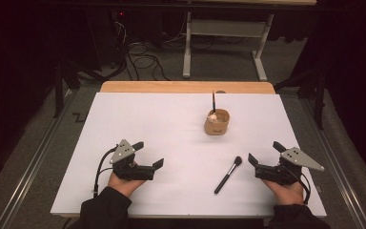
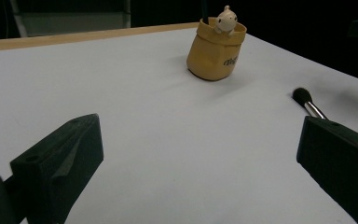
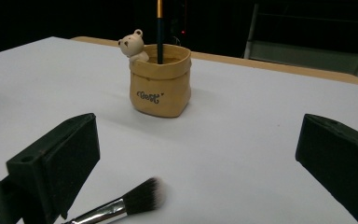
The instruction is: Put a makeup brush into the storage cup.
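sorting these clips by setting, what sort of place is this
Probably a lab or recording workspace, not a home: a white-topped work table on a metal frame, loose black cables on the grey floor against a dark surround, and a bare staged set of a tan bear-trimmed pot and a black-handled makeup brush.

In the right gripper view the makeup brush (image 3: 126, 204) loses its handle past the bottom edge — the pencil (image 3: 159, 28) in the cup (image 3: 161, 86) is cut off at the top. The cup's lettering is too small to read.
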Demonstrator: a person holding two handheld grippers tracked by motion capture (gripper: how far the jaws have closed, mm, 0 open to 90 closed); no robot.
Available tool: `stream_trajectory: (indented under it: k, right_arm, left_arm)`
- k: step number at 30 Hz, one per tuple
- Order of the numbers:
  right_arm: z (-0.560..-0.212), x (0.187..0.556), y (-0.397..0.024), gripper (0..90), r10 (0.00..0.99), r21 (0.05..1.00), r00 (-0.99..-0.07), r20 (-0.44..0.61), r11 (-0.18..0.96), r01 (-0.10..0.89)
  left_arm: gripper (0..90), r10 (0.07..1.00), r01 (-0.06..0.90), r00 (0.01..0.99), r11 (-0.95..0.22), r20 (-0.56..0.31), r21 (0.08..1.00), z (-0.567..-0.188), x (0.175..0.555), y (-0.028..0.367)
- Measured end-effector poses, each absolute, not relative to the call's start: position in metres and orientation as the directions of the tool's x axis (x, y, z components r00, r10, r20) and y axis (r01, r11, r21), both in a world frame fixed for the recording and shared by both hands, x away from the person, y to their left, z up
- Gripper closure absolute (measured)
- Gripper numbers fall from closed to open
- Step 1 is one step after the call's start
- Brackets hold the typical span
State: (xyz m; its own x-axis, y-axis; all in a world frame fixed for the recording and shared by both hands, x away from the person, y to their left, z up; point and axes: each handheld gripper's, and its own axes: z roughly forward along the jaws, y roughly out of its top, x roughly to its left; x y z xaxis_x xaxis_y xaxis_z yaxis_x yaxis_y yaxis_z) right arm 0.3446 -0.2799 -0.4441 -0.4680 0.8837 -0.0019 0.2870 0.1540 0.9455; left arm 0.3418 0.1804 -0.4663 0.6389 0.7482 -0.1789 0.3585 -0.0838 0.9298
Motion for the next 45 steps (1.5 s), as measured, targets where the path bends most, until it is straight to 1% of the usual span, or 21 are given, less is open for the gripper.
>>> stream_trajectory:
  k: [11,19,27,37,45]
  right_arm:
    - [-0.445,0.345,-0.277,0.2,0.872,0.946,-0.489,-0.008,0.164,0.279]
    - [-0.445,0.345,-0.277,0.2,0.871,0.946,-0.491,-0.01,0.167,0.278]
    - [-0.446,0.346,-0.273,0.2,0.862,0.945,-0.506,-0.023,0.184,0.271]
    - [-0.447,0.347,-0.271,0.2,0.851,0.946,-0.524,-0.019,0.185,0.266]
    - [-0.447,0.347,-0.273,0.2,0.855,0.948,-0.519,0.004,0.163,0.275]
  left_arm:
    - [1.3,0.768,0.367,0.613,-0.07,-0.185,0.928,-0.465,0.344,0.186]
    - [1.3,0.782,0.408,0.593,-0.087,-0.191,0.909,-0.469,0.346,0.187]
    - [0.8,0.794,0.424,0.587,-0.136,-0.157,0.896,-0.467,0.344,0.187]
    - [1.5,0.797,0.487,0.579,-0.167,-0.173,0.857,-0.465,0.346,0.188]
    - [1.6,0.794,0.538,0.587,-0.234,-0.161,0.81,-0.457,0.354,0.182]
